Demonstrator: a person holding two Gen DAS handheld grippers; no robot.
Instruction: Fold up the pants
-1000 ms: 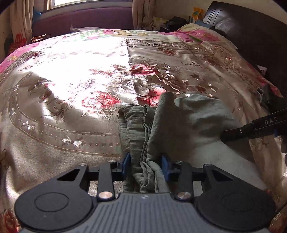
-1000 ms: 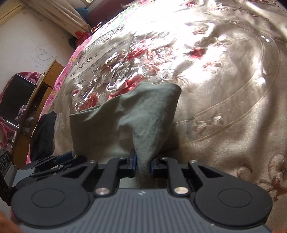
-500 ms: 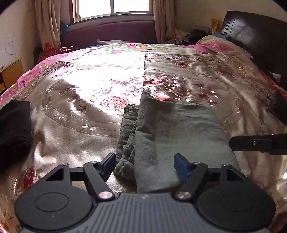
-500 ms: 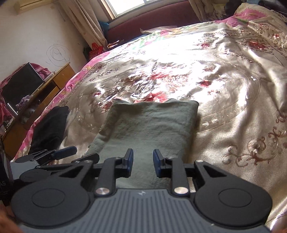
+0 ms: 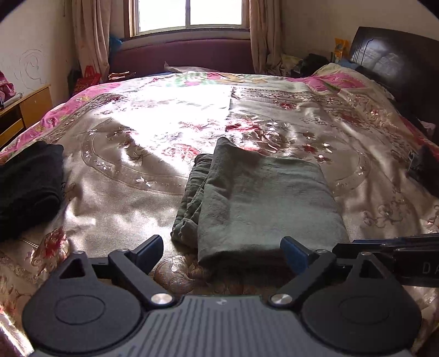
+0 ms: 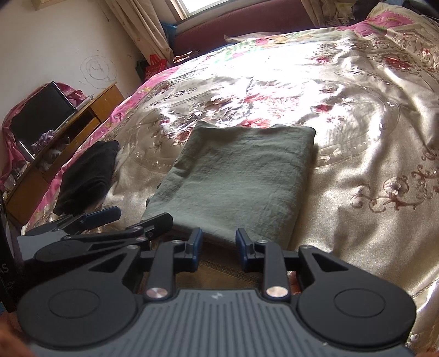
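Note:
The grey-green pants (image 5: pixel 263 197) lie folded into a flat rectangle on the floral bed cover (image 5: pixel 131 175), with bunched layers showing along their left side. My left gripper (image 5: pixel 221 243) hovers at their near edge. Its jaws are opening wide, and the pads touch no cloth. In the right wrist view the pants (image 6: pixel 241 175) spread out ahead of my right gripper (image 6: pixel 219 234). That gripper stands open with a narrow gap, just short of the near hem, holding nothing. The left gripper (image 6: pixel 131 218) shows beside it on the left.
A folded black garment (image 5: pixel 30 186) lies on the bed to the left of the pants. A wooden desk (image 6: pixel 90 118) stands past the bed's left edge. The dark headboard (image 5: pixel 397 68) is at the right, and a window (image 5: pixel 189 13) sits behind the bed.
Both grippers let go of the pants and drew back and up from them. The raised fold has dropped flat. The left jaws spread wide; the right ones parted a little.

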